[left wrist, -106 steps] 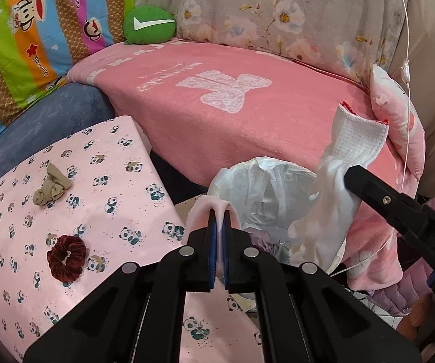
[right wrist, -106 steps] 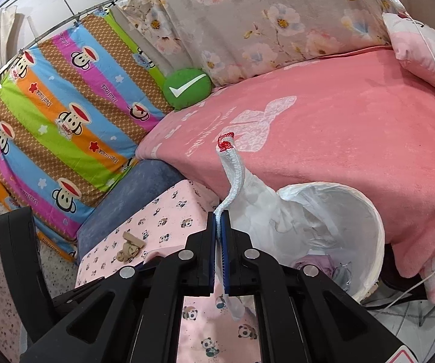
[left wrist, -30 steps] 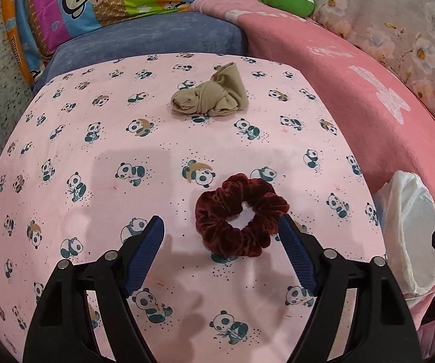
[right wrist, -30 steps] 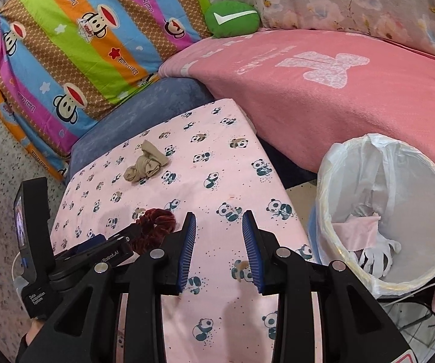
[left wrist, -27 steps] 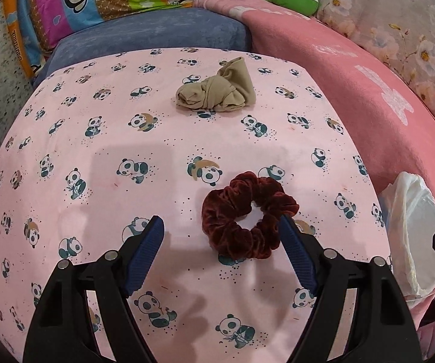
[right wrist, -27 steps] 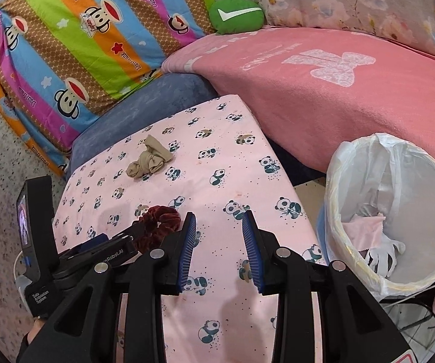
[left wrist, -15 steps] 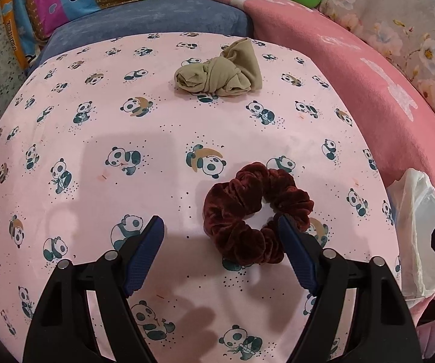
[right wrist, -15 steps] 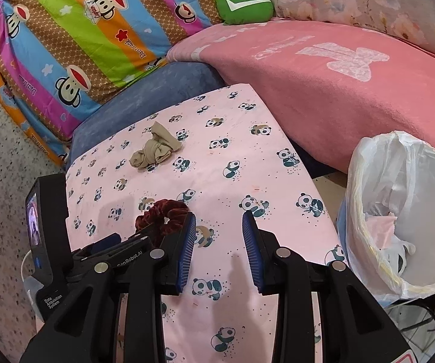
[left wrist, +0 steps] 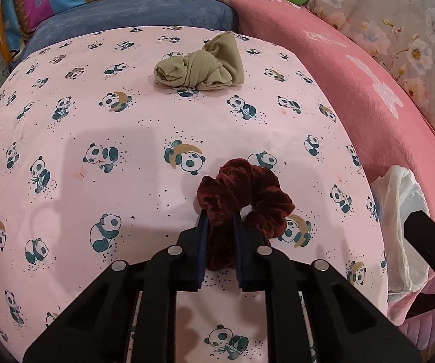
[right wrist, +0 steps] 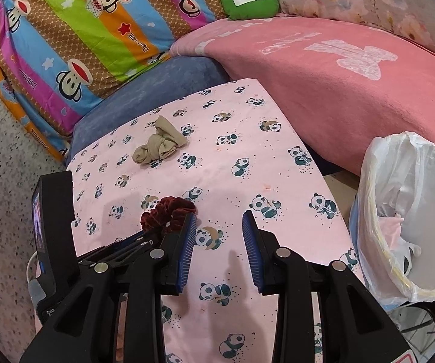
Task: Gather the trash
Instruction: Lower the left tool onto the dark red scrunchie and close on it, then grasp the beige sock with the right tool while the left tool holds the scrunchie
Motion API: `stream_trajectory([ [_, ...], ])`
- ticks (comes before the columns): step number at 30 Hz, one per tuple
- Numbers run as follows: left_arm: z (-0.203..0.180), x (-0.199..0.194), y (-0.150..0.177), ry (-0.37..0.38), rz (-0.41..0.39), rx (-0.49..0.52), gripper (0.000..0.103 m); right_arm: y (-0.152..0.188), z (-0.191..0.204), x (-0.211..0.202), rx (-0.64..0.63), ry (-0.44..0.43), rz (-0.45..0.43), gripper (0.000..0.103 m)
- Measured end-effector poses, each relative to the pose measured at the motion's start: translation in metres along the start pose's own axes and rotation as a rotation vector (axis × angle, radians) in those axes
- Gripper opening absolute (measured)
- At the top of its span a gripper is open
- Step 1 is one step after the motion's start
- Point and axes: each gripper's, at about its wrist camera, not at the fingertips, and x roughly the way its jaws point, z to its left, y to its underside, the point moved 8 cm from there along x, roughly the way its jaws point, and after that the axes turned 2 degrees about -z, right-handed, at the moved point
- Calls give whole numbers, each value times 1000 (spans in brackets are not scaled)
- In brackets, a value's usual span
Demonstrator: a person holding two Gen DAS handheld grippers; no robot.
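A dark red velvet scrunchie (left wrist: pixel 244 193) lies on the pink panda-print table (left wrist: pixel 96 127). My left gripper (left wrist: pixel 220 220) is shut on the scrunchie's near side, which bunches up between the blue pads. The scrunchie also shows in the right wrist view (right wrist: pixel 166 213), with the left gripper (right wrist: pixel 144 237) at it. A knotted tan stocking (left wrist: pixel 199 68) lies farther back on the table; it also shows in the right wrist view (right wrist: pixel 158 145). My right gripper (right wrist: pixel 219 220) is open and empty above the table. The white-lined trash bin (right wrist: pixel 411 211) stands to the right.
A pink blanket (right wrist: pixel 338 69) covers the sofa behind the table, with a green cushion (right wrist: pixel 249 1) and a striped monkey-print quilt (right wrist: pixel 75 39). The bin (left wrist: pixel 399 211) holds a pink piece and a white glove (right wrist: pixel 399 242). A blue cushion (left wrist: pixel 132 9) borders the table's far edge.
My left gripper has closed on the scrunchie, which was lying free between open fingers half a second ago. Both grippers moved from the bin to the table; the right one stays open.
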Motion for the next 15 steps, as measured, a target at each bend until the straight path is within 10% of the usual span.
stream_trajectory([
  [15,67,-47,-50,-94,-131,-59,13,-43,59,63,-66,-72,15,34],
])
